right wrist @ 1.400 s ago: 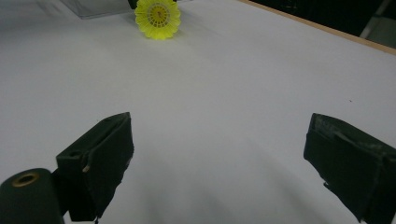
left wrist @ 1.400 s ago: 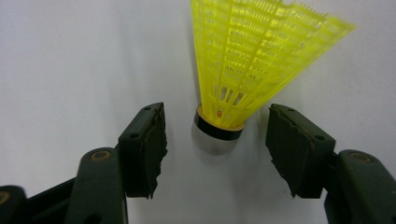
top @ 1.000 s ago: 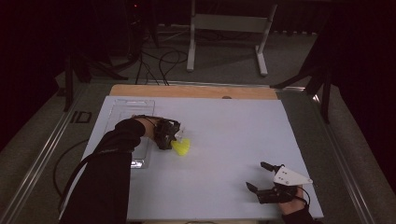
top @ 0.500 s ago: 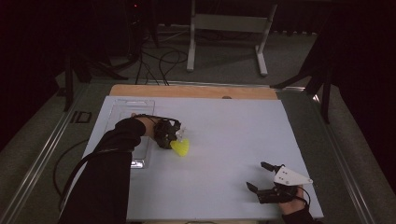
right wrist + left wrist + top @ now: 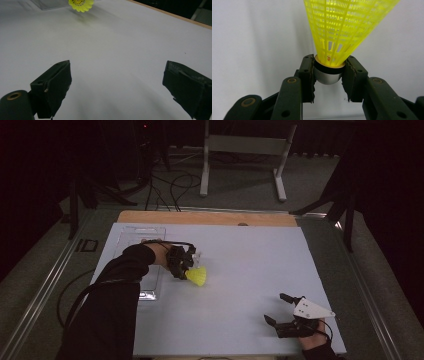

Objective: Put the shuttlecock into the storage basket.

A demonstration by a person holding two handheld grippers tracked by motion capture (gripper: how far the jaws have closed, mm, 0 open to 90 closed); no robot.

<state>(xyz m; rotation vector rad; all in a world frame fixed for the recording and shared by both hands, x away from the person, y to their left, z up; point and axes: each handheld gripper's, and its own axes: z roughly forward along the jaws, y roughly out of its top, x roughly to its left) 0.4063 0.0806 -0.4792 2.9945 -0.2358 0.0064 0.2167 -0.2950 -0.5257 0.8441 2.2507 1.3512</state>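
My left gripper [image 5: 329,75] now clamps the yellow shuttlecock [image 5: 342,32] by its cork, pickup done, placing left; my right gripper [image 5: 117,82] rests open.

Left tongs [image 5: 328,77] clamped shut, right tongs [image 5: 281,309] resting with jaws wide apart

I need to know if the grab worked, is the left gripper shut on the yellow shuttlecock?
Yes, shut on it: the left gripper clamps the shuttlecock by its rounded base.
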